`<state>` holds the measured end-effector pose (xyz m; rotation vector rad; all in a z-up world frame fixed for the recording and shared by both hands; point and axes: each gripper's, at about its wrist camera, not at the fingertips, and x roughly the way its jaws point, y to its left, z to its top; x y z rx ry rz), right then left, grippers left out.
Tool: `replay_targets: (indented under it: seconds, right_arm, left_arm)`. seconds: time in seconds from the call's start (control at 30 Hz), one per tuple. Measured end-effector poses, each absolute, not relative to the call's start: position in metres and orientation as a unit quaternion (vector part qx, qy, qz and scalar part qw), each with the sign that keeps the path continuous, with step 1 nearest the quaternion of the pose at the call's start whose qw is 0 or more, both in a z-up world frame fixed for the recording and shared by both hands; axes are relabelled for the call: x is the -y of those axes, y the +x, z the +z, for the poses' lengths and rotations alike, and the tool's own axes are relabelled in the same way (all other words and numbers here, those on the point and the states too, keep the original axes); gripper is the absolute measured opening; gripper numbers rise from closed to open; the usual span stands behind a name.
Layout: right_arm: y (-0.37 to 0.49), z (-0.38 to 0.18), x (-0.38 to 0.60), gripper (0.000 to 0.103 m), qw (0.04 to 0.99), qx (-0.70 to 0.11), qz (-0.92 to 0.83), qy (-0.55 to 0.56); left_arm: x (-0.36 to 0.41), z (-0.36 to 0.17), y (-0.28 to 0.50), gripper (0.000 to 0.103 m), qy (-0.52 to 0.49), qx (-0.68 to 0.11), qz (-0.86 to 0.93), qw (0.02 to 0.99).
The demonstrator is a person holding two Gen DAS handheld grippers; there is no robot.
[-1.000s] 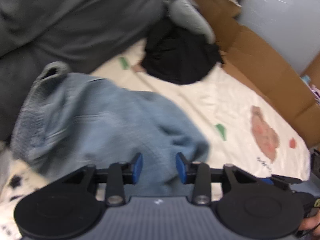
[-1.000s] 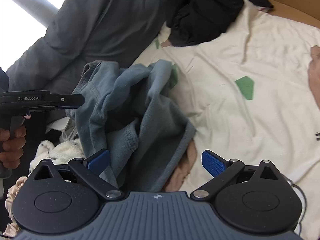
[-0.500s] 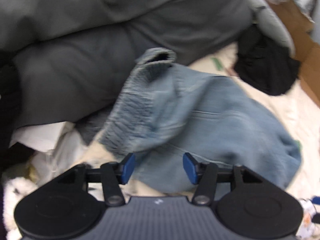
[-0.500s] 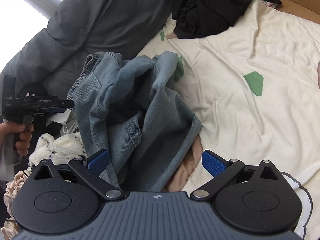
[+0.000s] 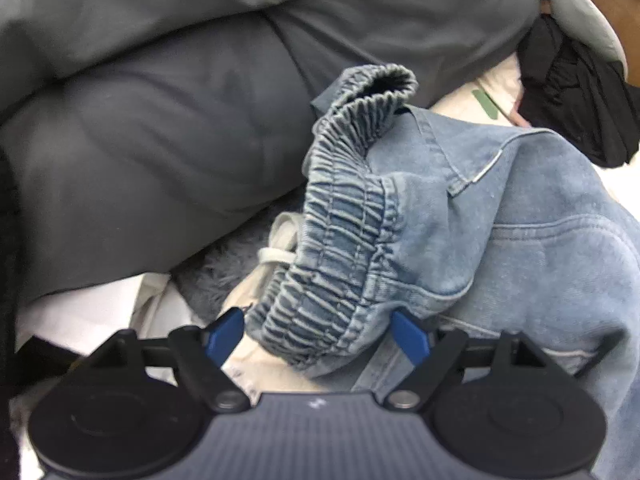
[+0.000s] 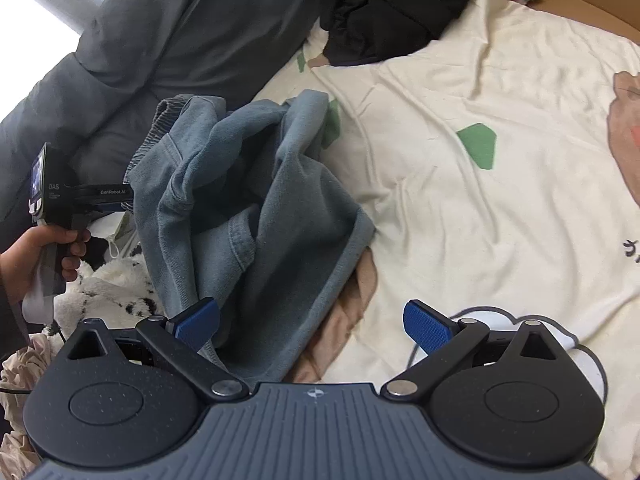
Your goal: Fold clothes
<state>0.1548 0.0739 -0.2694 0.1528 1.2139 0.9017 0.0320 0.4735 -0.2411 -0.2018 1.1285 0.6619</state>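
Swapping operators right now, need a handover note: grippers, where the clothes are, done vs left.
Left gripper: jaws opening, the jeans' waistband between the pads, not clamped yet.
Right gripper: open, holding nothing, over the lower edge of the jeans.
Jeans: crumpled in a heap on the cream sheet, beside the grey duvet.
Black garment: bunched at the far end of the sheet, untouched.
Done: no fold visible.
Left: probably close the left gripper on the waistband, take another edge with the right, spread the jeans flat, fold; then the black garment.
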Motion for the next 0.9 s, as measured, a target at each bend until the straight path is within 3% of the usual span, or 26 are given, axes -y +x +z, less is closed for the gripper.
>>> replay_targets:
  seconds: [0.1,0.13,0.9]
  right_arm:
    - [0.156,-0.265,-0.07,0.101,0.731,-0.546,0.404,0.069]
    - [0.156,-0.264,-0.069,0.101,0.733,-0.545,0.402,0.069]
    - [0.162,-0.217,-0.007,0.1,0.816,-0.462,0.312,0.153]
  left_arm:
    - [-0.468,-0.239,0.033,0.057,-0.089,-0.52,0.299,0.795]
    - [-0.466,-0.237,0.034,0.054,-0.088,-0.518,0.296,0.798]
    - [-0.348,-0.155,0.098,0.049,-0.045,-0.499,0.127,0.856]
